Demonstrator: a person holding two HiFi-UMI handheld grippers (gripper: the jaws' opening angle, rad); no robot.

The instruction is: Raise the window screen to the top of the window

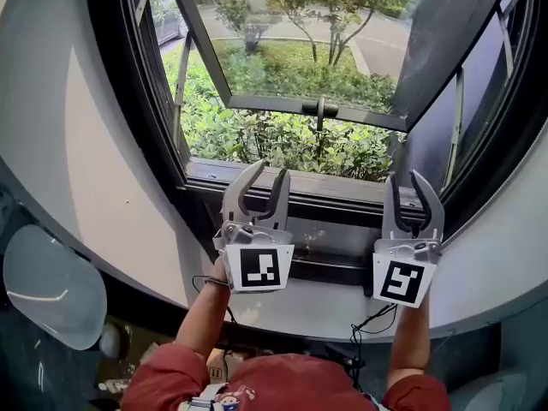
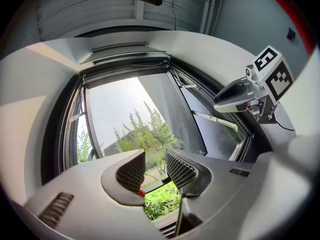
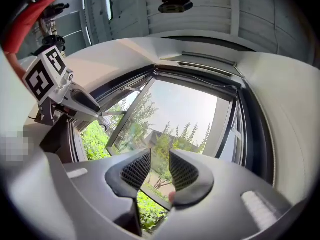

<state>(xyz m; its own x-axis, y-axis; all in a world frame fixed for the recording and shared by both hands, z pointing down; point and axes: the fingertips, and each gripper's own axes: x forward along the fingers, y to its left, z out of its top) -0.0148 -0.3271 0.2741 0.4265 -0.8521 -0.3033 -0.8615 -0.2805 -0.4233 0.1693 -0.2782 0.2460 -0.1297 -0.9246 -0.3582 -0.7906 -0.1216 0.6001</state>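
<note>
No mesh of the window screen shows across the window opening (image 1: 291, 67). In the left gripper view a dark bar (image 2: 125, 65) runs along the top of the frame; I cannot tell whether it is the screen's bar. My left gripper (image 1: 261, 182) stands low in front of the dark sill (image 1: 342, 204), jaws apart with nothing between them. My right gripper (image 1: 413, 185) stands beside it at the same height, also open and empty. Each shows in the other's view: the right gripper (image 2: 225, 101), the left gripper (image 3: 92, 106). Only greenery lies beyond the left gripper (image 2: 155, 166) and the right gripper (image 3: 160, 166).
The glass sash (image 1: 445, 41) swings outward, its lower bar carrying a handle (image 1: 320, 110). Bushes (image 1: 282, 139) grow outside below. Grey wall (image 1: 77, 127) curves round the frame. A cable (image 1: 368, 319) hangs under the ledge, and a pale rounded object (image 1: 51, 285) sits at lower left.
</note>
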